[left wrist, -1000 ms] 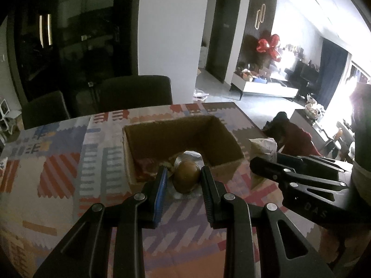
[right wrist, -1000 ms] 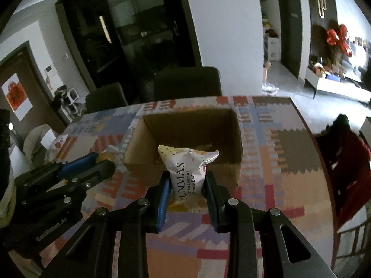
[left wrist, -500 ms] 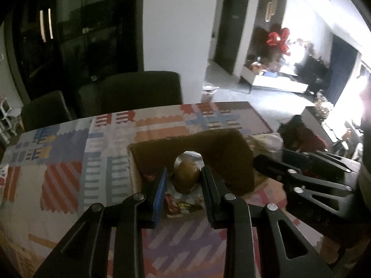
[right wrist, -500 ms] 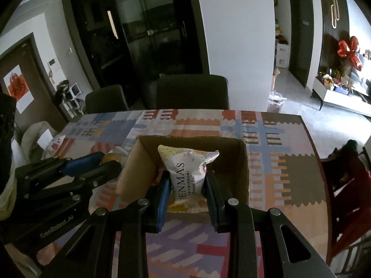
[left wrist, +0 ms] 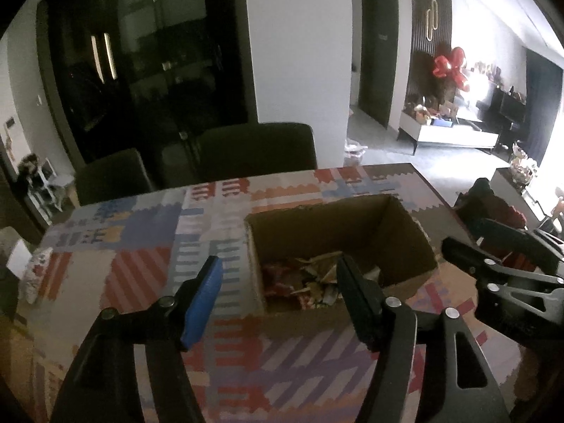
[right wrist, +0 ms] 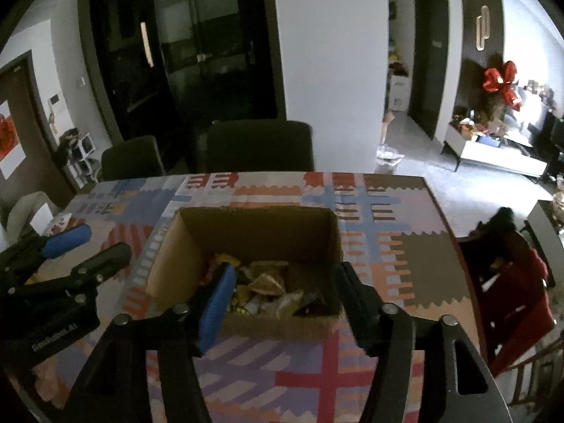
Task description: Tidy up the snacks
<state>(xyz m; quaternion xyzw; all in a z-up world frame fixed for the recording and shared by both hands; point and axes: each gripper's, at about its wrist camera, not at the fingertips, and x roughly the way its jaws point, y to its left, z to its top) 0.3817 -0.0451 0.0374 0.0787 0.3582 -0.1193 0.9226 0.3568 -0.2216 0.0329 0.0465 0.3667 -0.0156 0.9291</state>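
An open cardboard box (left wrist: pixel 317 209) (right wrist: pixel 253 236) stands on the patterned table, with several wrapped snacks (left wrist: pixel 310 283) (right wrist: pixel 268 287) heaped on its floor. My left gripper (left wrist: pixel 278 271) hovers over the box's near left corner. Its jaws are opening and nothing is between them. It also shows at the left of the right wrist view as the left gripper (right wrist: pixel 104 241). My right gripper (right wrist: pixel 286 271) hangs above the box's near wall, its jaws opening and empty too. In the left wrist view the right gripper (left wrist: pixel 465 234) sits just right of the box.
A colourful patchwork tablecloth (right wrist: pixel 370 211) covers the table. Two dark chairs (right wrist: pixel 259 144) stand at its far side. A red-draped chair (right wrist: pixel 511 282) is close to the right edge. A small patterned packet (left wrist: pixel 35 275) lies at the far left.
The round brown snack has left my left jaws and the white DENMAS packet my right jaws. Both pairs of jaws have spread wide over the box.
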